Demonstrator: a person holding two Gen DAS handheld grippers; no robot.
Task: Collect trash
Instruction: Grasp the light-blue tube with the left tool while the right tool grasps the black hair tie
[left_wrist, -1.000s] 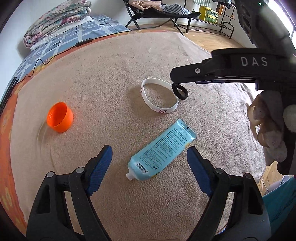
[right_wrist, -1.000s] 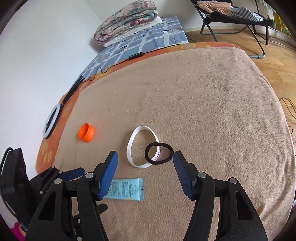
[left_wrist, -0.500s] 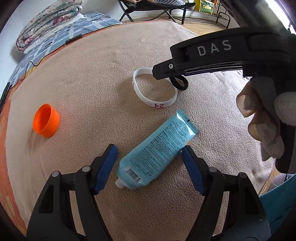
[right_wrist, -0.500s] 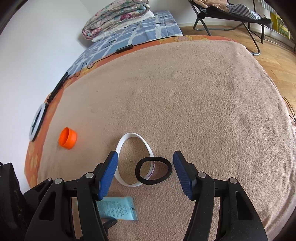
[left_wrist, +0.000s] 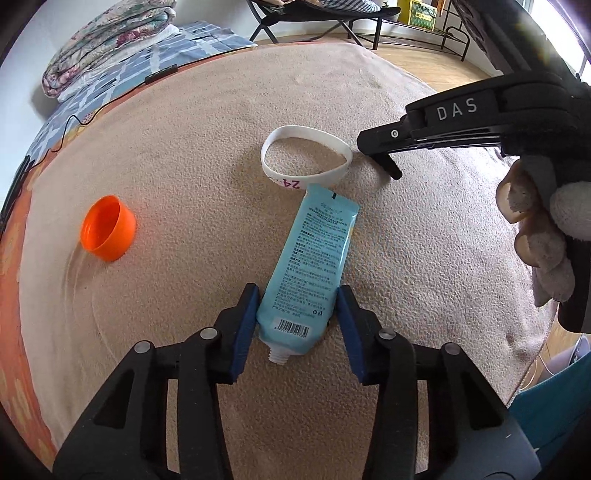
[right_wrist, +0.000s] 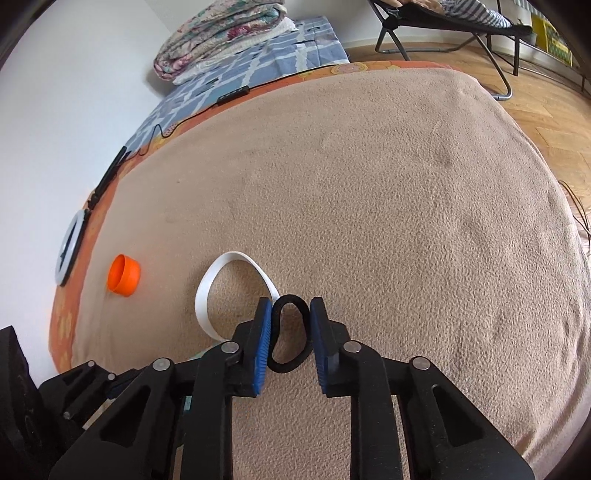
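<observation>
A light blue tube (left_wrist: 314, 251) lies on the beige blanket (left_wrist: 184, 147), its neck end between the blue pads of my left gripper (left_wrist: 298, 290). The jaws are closing and both pads touch the tube's sides. Beyond it are a white band (left_wrist: 280, 181) marked 24 and an orange cap (left_wrist: 109, 232) to the left. In the right wrist view, my right gripper (right_wrist: 290, 301) is closing on a black elastic ring (right_wrist: 286, 366), squeezed into a narrow oval between its pads. The white band (right_wrist: 207, 291) and the orange cap (right_wrist: 124, 275) lie to its left.
A gloved hand (left_wrist: 535, 229) holds the right gripper at the right of the left wrist view. A folded quilt (right_wrist: 221, 33) lies at the bed's far end, and a ring light (right_wrist: 70, 251) at its left edge. A folding chair (left_wrist: 325, 11) stands on the wooden floor beyond.
Both grippers' jaws came together. The tube swung to lie lengthwise between the left pads. The black ring, round before, is pinched into an oval by the right pads.
</observation>
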